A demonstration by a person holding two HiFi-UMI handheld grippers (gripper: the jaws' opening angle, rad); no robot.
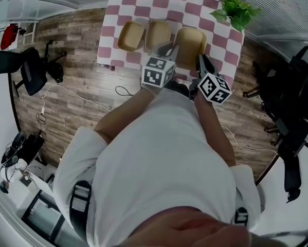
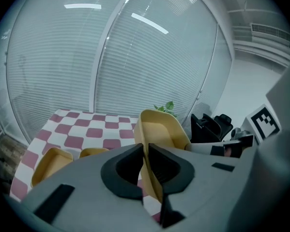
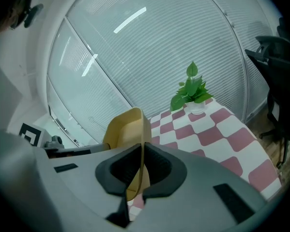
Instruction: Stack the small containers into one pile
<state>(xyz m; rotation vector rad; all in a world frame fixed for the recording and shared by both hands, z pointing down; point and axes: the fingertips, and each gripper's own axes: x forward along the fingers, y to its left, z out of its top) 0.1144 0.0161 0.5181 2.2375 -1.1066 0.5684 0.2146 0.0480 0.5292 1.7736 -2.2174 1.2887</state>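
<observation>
Three tan containers are on the pink-and-white checked table (image 1: 195, 4). The largest container (image 1: 191, 44) is at the right of the row and is held from both sides. My left gripper (image 1: 170, 49) is shut on its left wall, which shows as a thin edge pinched between the jaws of the left gripper (image 2: 145, 164). My right gripper (image 1: 200, 62) is shut on the opposite wall; in the right gripper view, the right gripper (image 3: 142, 167) pinches the rim of the container (image 3: 125, 127). Two smaller containers (image 1: 130, 36) (image 1: 158, 34) lie side by side to the left.
A potted green plant (image 1: 237, 10) stands at the table's far right corner, also in the right gripper view as the plant (image 3: 192, 90). Black office chairs (image 1: 292, 112) stand on the wooden floor at both sides. Window blinds run behind the table.
</observation>
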